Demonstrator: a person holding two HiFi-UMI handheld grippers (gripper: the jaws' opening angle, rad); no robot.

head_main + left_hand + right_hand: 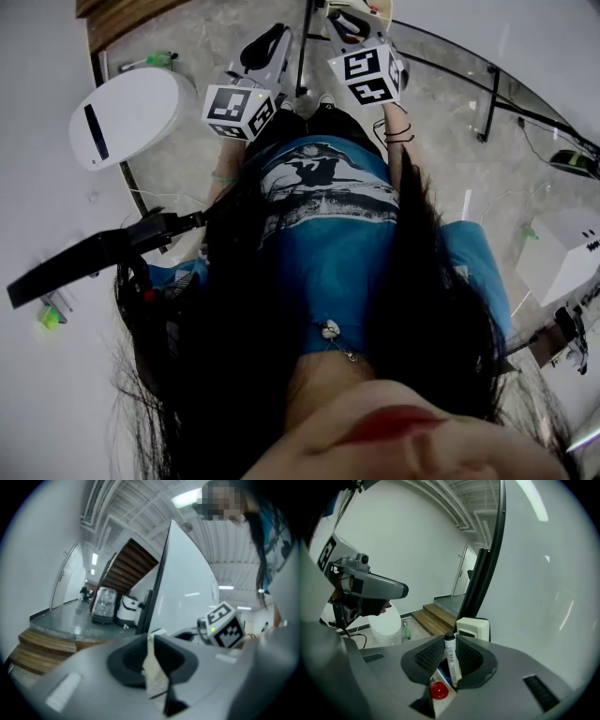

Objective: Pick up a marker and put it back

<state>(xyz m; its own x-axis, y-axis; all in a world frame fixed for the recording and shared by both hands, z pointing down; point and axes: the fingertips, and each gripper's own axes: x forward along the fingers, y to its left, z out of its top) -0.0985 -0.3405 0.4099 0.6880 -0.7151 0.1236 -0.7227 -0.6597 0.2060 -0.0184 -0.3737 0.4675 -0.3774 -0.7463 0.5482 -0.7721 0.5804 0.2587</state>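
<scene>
A white marker (pixel 451 660) with a black cap stands upright between the jaws of my right gripper (pixel 451 640), which is shut on its barrel. Under the jaws lie a red-capped marker (pixel 439 691) and a blue one (pixel 444 678) in a white tray. My left gripper (pixel 151 639) has its jaws almost together with nothing in them; only a pale surface shows through the thin gap. In the head view both marker cubes, left (pixel 239 111) and right (pixel 367 73), are held out in front of the person's blue shirt.
A whiteboard (pixel 534 597) in a black frame (pixel 485 573) fills the right side. A white box (pixel 472 627) sits just beyond the jaws. Wooden steps (pixel 436 618), a round white unit (pixel 131 114) and a green bottle (pixel 407 631) are on the floor to the left.
</scene>
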